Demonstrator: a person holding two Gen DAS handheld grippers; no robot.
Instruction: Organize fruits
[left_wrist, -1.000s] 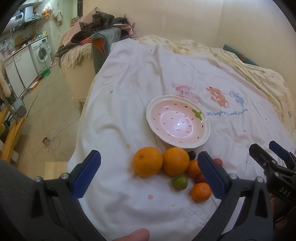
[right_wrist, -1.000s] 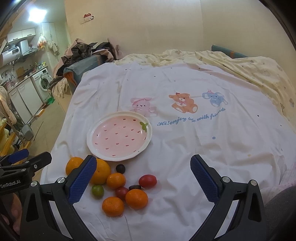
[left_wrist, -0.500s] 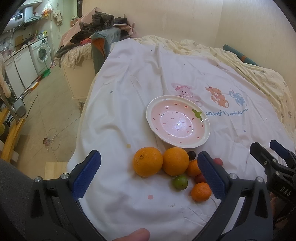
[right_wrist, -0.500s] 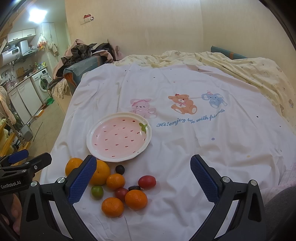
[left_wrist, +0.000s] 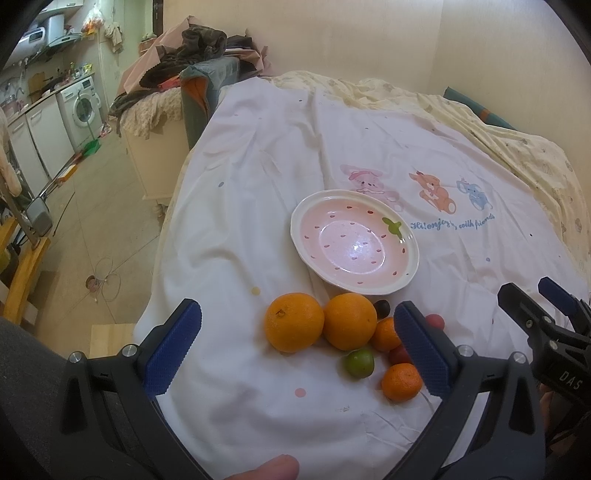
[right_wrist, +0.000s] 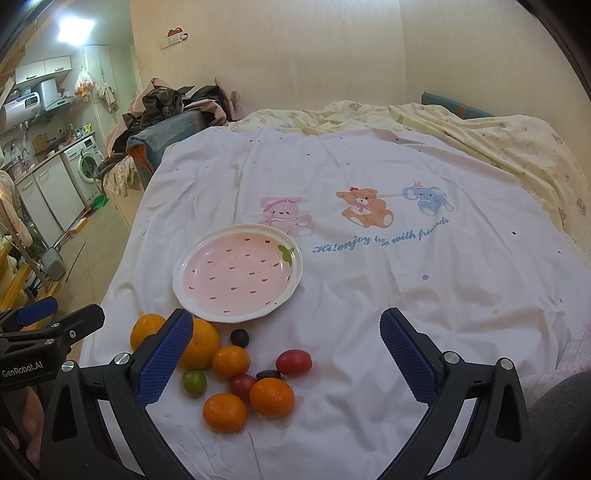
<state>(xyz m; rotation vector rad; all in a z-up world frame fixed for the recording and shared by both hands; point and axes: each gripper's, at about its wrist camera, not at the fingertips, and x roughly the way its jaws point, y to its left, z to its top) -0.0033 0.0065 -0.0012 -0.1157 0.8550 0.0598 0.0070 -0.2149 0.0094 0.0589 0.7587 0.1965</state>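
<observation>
A pink strawberry-pattern plate (left_wrist: 408, 273) (right_wrist: 291, 273) lies empty on the white sheet. In front of it lies a cluster of fruit: two large oranges (left_wrist: 294, 322) (left_wrist: 349, 320), several small mandarins (right_wrist: 231, 362) (right_wrist: 272, 397), a green lime (left_wrist: 359, 363) (right_wrist: 194, 382), red tomatoes (right_wrist: 294, 362) and dark grapes (right_wrist: 239, 337). My left gripper (left_wrist: 297, 347) is open and empty, hovering above the large oranges. My right gripper (right_wrist: 286, 354) is open and empty, above the fruit's right side.
The white sheet (right_wrist: 369, 177) with cartoon animals covers a bed; its left edge drops to the floor (left_wrist: 92, 221). A yellow blanket (right_wrist: 480, 129) lies at the back right. Piled clothes (left_wrist: 192, 44) sit at the far left corner.
The right wrist view has shifted slightly, so the plate and fruit sit a little lower and closer. The left gripper has barely moved. No fruit has moved.
</observation>
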